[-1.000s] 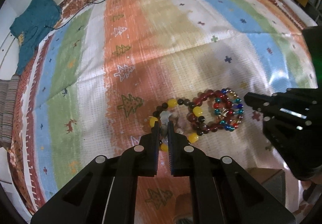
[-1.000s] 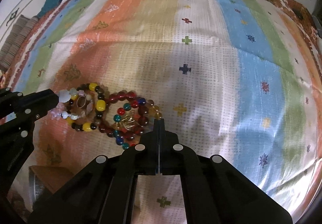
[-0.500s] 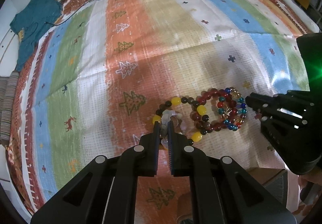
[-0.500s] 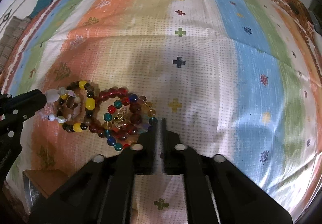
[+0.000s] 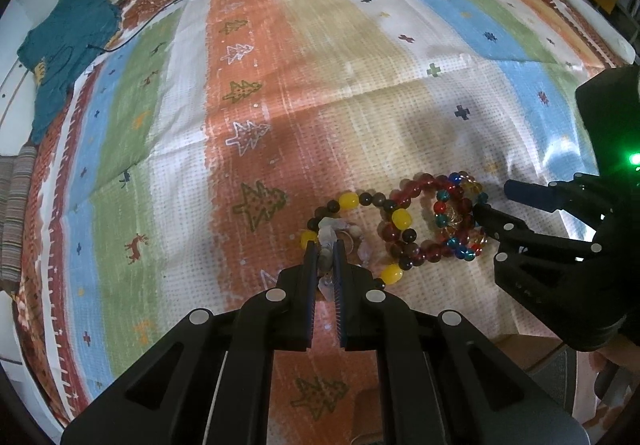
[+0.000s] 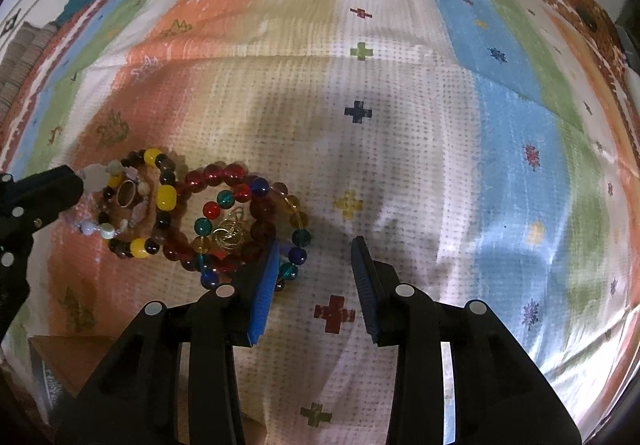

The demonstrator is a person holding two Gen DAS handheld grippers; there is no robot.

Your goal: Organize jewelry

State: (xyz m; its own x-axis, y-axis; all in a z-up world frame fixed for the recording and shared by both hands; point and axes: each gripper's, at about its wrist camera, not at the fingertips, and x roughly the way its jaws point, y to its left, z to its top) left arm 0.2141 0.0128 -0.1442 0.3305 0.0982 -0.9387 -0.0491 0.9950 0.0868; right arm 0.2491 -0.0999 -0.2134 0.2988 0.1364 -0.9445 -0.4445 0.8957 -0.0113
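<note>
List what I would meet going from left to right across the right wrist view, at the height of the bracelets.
Left hand-held gripper → yellow-and-dark bead bracelet → dark red bead bracelet → multicolor glass bead bracelet → yellow cross on the cloth.

My 2 wrist cams both look down-forward along fingers, close over striped cloth [image 5: 280,93]. Left cam sits left of bracelet cluster [image 5: 400,229], right cam right of it [image 6: 208,221]. Both share cluster, far teal garment [image 5: 64,49].
</note>
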